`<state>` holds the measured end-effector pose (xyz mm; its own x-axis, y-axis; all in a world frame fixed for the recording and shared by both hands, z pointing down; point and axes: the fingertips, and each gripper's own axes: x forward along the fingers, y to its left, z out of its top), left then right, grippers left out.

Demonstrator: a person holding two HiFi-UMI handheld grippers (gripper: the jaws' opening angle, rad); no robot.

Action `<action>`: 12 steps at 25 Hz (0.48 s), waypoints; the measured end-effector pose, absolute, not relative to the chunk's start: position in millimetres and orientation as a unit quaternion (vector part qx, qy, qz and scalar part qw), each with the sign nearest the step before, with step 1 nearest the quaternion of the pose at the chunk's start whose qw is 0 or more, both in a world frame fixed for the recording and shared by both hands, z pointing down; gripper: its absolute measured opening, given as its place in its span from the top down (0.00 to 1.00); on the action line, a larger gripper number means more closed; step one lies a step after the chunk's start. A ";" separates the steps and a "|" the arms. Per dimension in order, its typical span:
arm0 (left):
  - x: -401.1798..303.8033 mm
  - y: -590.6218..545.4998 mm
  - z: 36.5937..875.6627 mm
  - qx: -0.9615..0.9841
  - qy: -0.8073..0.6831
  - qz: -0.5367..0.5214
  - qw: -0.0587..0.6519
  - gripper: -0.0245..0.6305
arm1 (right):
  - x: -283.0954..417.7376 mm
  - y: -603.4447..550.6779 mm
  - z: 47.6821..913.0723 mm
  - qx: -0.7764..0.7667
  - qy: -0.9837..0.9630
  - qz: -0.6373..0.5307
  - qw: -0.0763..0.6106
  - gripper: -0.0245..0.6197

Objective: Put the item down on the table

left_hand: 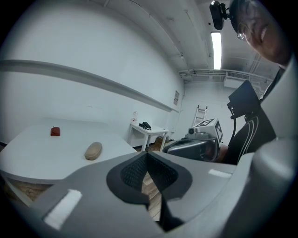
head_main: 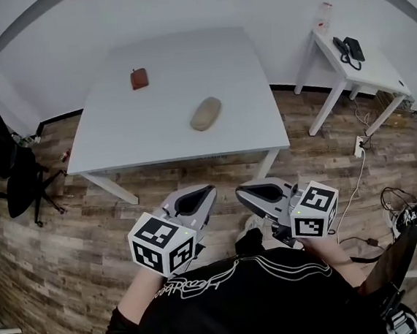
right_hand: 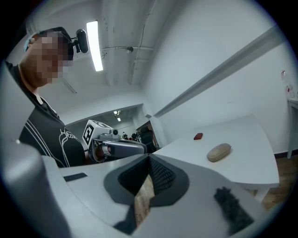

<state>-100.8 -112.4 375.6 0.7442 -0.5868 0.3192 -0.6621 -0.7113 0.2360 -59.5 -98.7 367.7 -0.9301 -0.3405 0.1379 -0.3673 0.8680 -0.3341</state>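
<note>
A tan oval item (head_main: 205, 114) lies near the middle of the white table (head_main: 155, 142). A small red item (head_main: 139, 79) rests farther back on its left. In the left gripper view the tan item (left_hand: 93, 150) and the red item (left_hand: 55, 131) lie far ahead. My left gripper (head_main: 208, 191) and right gripper (head_main: 241, 192) hang side by side close to my body, over the wooden floor short of the table's near edge. Both are shut with nothing between the jaws, as the left gripper (left_hand: 147, 154) and right gripper (right_hand: 149, 158) show in their own views.
A small white side table (head_main: 375, 73) with a black phone (head_main: 349, 48) stands to the right of the main table. A black office chair (head_main: 11, 170) is at the left. Cables (head_main: 399, 199) lie on the floor at the right. A ladder (left_hand: 200, 114) leans far off.
</note>
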 end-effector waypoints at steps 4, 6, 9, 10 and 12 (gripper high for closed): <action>-98.1 -112.6 375.4 0.921 -0.333 0.109 0.171 0.95 | -57.7 -99.2 367.3 0.189 -0.964 0.180 0.046 0.95; -95.9 -111.6 376.9 0.921 -0.329 0.108 0.176 0.95 | -57.4 -99.4 366.7 0.190 -0.964 0.178 0.047 0.95; -95.5 -110.6 378.8 0.920 -0.329 0.110 0.180 0.95 | -58.0 -98.7 366.6 0.189 -0.965 0.178 0.048 0.95; -96.3 -110.8 380.1 0.920 -0.330 0.113 0.180 0.95 | -59.0 -98.2 366.2 0.188 -0.965 0.178 0.049 0.95; -98.7 -111.4 383.4 0.917 -0.334 0.124 0.179 0.96 | -61.3 -96.9 365.1 0.184 -0.966 0.176 0.053 0.95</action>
